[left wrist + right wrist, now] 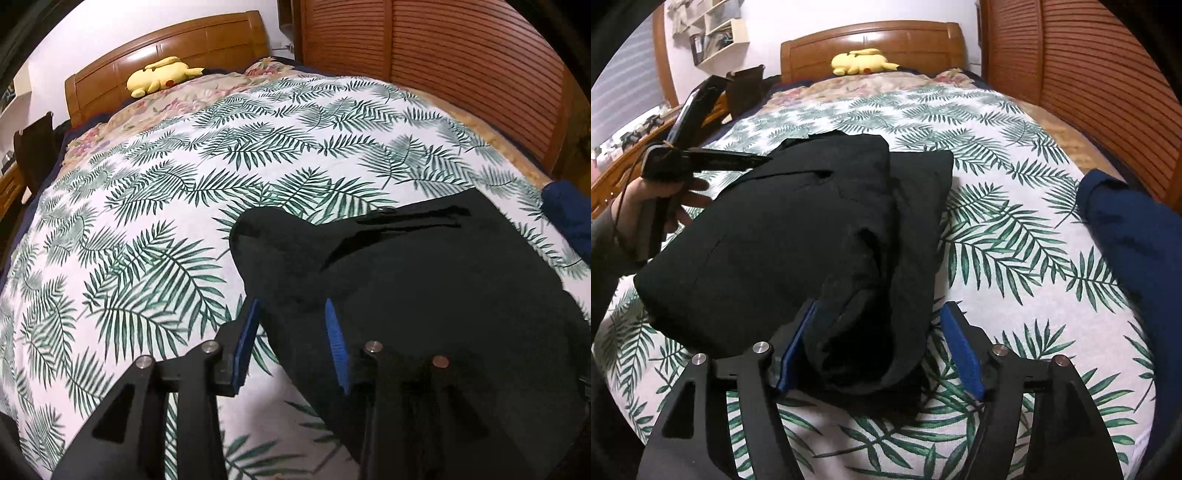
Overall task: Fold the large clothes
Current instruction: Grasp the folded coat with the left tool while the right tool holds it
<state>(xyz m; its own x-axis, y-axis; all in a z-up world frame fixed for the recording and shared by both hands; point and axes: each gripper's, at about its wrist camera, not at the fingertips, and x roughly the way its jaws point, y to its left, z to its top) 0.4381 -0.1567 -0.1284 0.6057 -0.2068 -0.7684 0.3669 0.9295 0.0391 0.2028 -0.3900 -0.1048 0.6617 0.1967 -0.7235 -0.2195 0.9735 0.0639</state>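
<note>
- My left gripper (pixel 291 325) sits at the lower centre of the left wrist view, its two blue pads spread apart. The left edge of the black garment (pixel 424 295) runs down between them; the left pad stands over the leaf-print bedspread (pixel 147 229), the right pad over the dark cloth. I cannot tell whether either pad touches the fabric.
- My right gripper (pixel 879 332) fills the bottom of the right wrist view, its pads spread wide around a bunched, hanging fold of the same black garment (pixel 798 236). The left pad lies against the fabric; the right pad stands clear of it, over the bedspread (pixel 1015 229).
- In the right wrist view the garment lies folded in a thick heap across the centre of the frame, resting on the bedspread.
- At the left edge of that view my left hand (pixel 665 199) grips the handle of the other tool, whose black fingers reach to the garment's upper left edge.
- A blue garment (pixel 1134 251) lies at the right side of the frame, apart from the black one.
- A yellow plush toy (pixel 862 61) rests at the top centre, against the wooden headboard (pixel 905 40).
- Slatted wooden doors (pixel 1108 74) fill the upper right.
</note>
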